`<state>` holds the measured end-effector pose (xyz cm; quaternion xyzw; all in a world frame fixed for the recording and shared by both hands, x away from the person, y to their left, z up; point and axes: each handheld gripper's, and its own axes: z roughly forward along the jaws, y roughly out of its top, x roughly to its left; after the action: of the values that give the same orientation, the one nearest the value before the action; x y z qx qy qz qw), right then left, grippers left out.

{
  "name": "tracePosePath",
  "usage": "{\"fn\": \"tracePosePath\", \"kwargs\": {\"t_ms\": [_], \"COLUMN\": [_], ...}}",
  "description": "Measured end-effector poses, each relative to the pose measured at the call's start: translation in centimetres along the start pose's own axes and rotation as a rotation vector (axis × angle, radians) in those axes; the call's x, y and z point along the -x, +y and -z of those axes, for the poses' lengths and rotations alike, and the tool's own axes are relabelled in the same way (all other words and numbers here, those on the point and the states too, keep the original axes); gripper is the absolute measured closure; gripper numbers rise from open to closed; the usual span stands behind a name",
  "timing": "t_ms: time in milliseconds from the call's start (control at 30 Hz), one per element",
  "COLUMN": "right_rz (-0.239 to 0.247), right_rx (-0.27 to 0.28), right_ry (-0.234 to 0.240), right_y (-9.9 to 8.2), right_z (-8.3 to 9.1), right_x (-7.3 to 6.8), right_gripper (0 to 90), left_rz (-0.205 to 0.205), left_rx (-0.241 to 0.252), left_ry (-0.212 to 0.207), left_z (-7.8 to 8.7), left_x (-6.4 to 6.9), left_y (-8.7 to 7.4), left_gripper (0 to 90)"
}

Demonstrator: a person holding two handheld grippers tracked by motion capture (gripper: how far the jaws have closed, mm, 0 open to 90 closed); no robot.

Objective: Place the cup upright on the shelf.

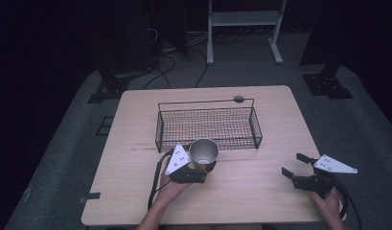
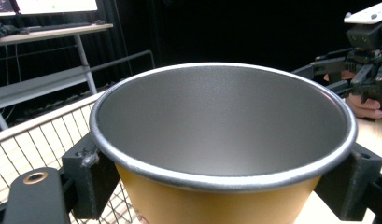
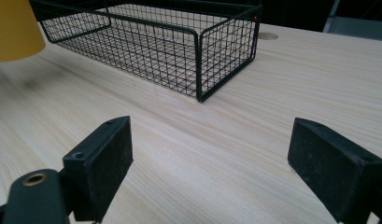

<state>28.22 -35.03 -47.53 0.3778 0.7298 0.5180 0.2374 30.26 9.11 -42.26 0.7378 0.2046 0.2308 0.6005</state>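
A yellow cup point(image 1: 203, 153) with a grey metal inside is held upright just in front of the black wire basket point(image 1: 253, 125), above the wooden table. My left gripper point(image 1: 199, 167) is shut on it; in the left gripper view both jaws press against the cup point(image 2: 216, 130) below its rim. My right gripper point(image 1: 293, 166) hovers over the table's front right part, open, with nothing between its jaws point(image 3: 212, 163). In the right gripper view the cup's yellow side point(image 3: 13, 30) hangs above the table at the top left, next to the basket point(image 3: 198, 65).
The empty wire basket stands in the middle of the table point(image 1: 136, 115), its handle raised at the back. A round hole point(image 1: 238, 99) is in the tabletop behind it. Dark stands, cables and a white frame point(image 1: 244, 19) are on the floor beyond.
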Motion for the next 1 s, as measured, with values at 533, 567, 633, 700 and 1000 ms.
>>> {"fn": "tracePosePath", "kwargs": {"t_ms": [533, 567, 633, 700, 1000], "right_rz": [-0.002, 0.001, 0.001, 0.000, 0.000], "right_rx": [0.001, 0.001, 0.000, 0.002, 0.004], "right_ry": [0.003, 0.003, 0.002, 0.002, 0.004], "right_y": [0.0, 0.0, 0.0, 0.0, 0.0], "right_z": [0.0, 0.0, 0.0, 0.0, 0.0], "right_x": [0.0, 0.0, 0.0, 0.0, 0.0], "right_gripper": [13.0, 13.0, 13.0, 13.0, 13.0], "left_rz": [-0.041, -0.041, -0.045, -0.048, -0.029], "left_rx": [0.016, 0.016, 0.012, 0.009, 0.013], "left_ry": [-0.027, -0.027, -0.031, -0.032, -0.029], "left_z": [-0.3, -0.3, -0.5, -0.7, -1.6], "left_x": [-1.4, -1.4, -1.9, -2.3, -4.7], "left_y": [3.8, 3.8, 4.3, 4.7, 6.0], "left_gripper": [13.5, 13.5, 13.5, 13.5, 13.5]}}
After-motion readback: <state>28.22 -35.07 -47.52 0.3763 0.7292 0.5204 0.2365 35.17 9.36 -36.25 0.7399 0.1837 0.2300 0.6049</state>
